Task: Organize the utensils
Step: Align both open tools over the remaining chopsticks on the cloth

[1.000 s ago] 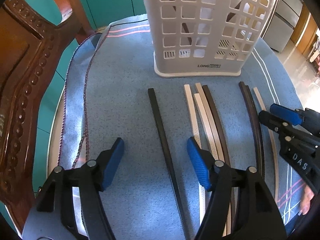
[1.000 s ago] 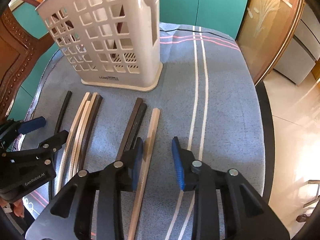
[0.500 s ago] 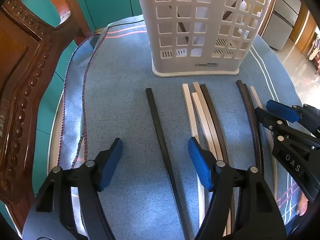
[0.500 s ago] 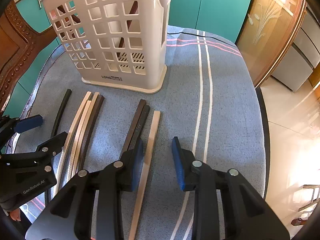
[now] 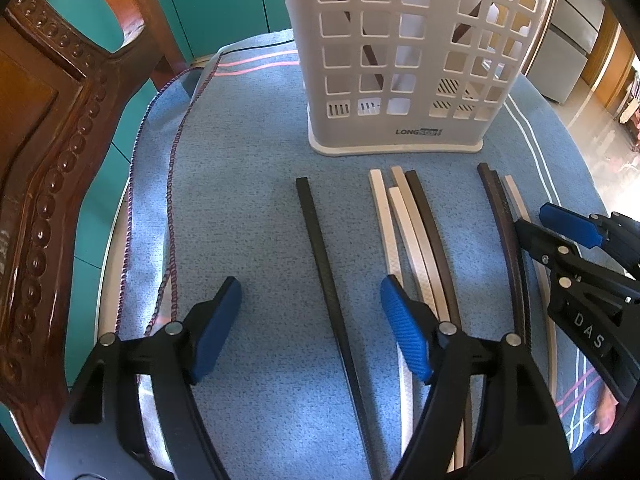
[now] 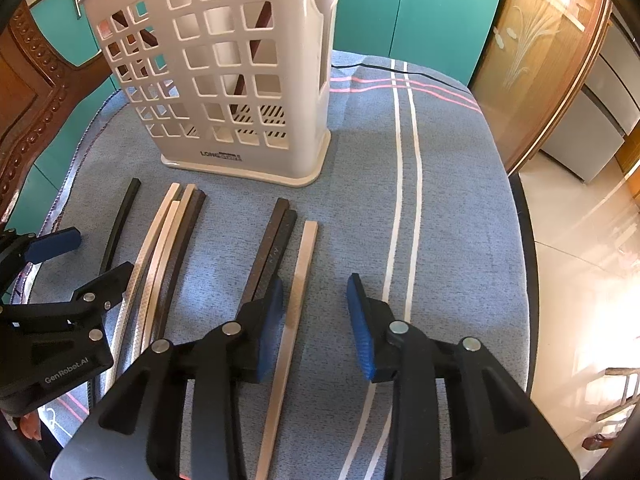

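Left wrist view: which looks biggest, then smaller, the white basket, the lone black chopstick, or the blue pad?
1. white basket, fills most of the top.
2. lone black chopstick, long but thin.
3. blue pad, smallest, though nearness to the camera enlarges it.

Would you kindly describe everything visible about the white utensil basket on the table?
The white utensil basket looks like moulded plastic, tall and upright, its walls a grid of square openings with slotted vents low down and a brand label on the base rim. It stands on the blue cloth, beyond the chopsticks lying there, none touching it. Dark sticks lean inside. Neither gripper touches it.
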A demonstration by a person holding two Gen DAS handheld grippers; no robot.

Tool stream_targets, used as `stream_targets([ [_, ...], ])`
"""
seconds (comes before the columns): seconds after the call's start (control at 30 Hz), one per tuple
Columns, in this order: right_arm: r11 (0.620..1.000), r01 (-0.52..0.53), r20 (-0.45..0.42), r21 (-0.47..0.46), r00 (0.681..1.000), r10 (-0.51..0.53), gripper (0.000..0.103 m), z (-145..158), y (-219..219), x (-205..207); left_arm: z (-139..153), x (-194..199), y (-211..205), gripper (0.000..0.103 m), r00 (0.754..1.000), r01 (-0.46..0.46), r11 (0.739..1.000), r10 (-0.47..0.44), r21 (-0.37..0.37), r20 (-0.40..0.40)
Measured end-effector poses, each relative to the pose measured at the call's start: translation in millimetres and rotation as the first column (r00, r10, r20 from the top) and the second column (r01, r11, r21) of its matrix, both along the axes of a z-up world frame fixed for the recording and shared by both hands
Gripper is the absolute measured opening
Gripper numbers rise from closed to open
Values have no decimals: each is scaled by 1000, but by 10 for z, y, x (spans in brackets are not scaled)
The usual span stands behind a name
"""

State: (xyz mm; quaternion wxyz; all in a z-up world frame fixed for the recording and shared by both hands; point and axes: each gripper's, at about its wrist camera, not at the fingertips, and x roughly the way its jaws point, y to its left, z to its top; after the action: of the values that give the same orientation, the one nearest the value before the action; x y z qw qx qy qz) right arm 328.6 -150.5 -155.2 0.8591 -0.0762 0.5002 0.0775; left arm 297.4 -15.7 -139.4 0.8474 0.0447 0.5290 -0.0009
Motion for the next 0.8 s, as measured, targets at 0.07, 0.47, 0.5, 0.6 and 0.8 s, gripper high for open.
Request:
stream_targets([
  [0.07, 1000, 0, 0, 0, 1000, 0, 34, 1, -14, 4, 1, 3, 6, 73, 1000, -1, 1000, 1, -1, 0],
  [0.47, 1000, 2, -1, 1, 1000, -2, 37, 13, -68, 6, -26, 150, 106, 80, 1000, -29, 999, 29, -24, 5],
  [0.5, 1000, 3, -2, 3, 1000, -3, 37, 13, -72, 7, -30, 163, 111, 81, 999, -32, 999, 32, -23, 7],
  [0.6, 1000, 7, -7, 12, 1000, -7, 37, 12, -96, 9, -47, 201, 137, 82, 999, -39, 999, 39, -27, 8],
  [0.8, 1000, 8, -7, 8, 1000, -8, 37, 16, -113, 25, -59, 264, 181, 82, 999, -47, 998, 48, -34, 11],
])
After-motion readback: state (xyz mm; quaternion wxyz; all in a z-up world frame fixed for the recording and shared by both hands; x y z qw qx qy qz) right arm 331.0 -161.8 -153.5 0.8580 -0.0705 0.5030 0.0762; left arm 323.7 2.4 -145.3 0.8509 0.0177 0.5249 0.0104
